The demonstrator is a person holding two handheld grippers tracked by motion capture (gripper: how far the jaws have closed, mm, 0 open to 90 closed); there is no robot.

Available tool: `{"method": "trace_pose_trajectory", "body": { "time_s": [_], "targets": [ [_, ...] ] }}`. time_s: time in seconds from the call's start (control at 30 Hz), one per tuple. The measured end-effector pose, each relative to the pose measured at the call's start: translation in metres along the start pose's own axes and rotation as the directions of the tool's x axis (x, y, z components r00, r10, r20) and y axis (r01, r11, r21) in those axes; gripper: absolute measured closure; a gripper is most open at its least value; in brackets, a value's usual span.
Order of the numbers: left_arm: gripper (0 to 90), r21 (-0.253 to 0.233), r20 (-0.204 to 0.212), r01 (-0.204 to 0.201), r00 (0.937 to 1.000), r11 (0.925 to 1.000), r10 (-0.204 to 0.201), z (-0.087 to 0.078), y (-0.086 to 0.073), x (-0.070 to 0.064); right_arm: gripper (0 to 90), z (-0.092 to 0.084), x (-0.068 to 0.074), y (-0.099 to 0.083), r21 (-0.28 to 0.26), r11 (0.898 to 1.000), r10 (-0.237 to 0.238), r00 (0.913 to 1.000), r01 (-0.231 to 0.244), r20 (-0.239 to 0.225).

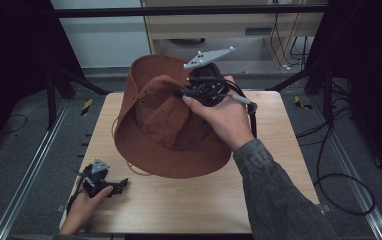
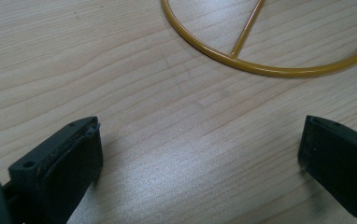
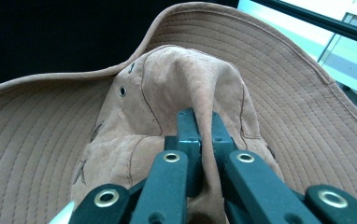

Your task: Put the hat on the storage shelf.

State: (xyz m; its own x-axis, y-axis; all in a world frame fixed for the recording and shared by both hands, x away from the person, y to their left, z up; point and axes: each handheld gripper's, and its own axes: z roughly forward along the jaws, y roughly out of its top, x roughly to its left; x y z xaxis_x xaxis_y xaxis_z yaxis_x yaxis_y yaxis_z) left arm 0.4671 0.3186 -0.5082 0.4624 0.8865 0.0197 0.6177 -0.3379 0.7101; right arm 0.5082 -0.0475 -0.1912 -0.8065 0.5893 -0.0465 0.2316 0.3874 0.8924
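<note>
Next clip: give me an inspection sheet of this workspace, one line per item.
Surface: pale wooden table, bare at the near edge.
Job's things: brown fabric brimmed hat, far brim raised off the table; yellow wire ring lying flat.
Clutter: nothing seen.
Grippers: right tool shut on a fold of the hat's crown; left tool open, low over bare wood.
Cables: black cables on the floor at right.
Surroundings: grey floor, dark frame posts.

High view overhead facing forward-down, right gripper view close on hat (image 3: pixel 176 93), shared by both.
</note>
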Motion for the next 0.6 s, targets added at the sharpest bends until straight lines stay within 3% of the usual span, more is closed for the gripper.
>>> {"method": "trace_pose_trajectory", "body": {
  "time_s": [0.6],
  "targets": [
    [0.0, -0.002, 0.001, 0.001, 1.0, 1.0, -0.001, 0.0, 0.0, 0.0, 88.2, 0.033, 0.011, 0.006, -0.008, 1.0, 0.0, 0.9998, 0.0, -0.017]
  ]
}}
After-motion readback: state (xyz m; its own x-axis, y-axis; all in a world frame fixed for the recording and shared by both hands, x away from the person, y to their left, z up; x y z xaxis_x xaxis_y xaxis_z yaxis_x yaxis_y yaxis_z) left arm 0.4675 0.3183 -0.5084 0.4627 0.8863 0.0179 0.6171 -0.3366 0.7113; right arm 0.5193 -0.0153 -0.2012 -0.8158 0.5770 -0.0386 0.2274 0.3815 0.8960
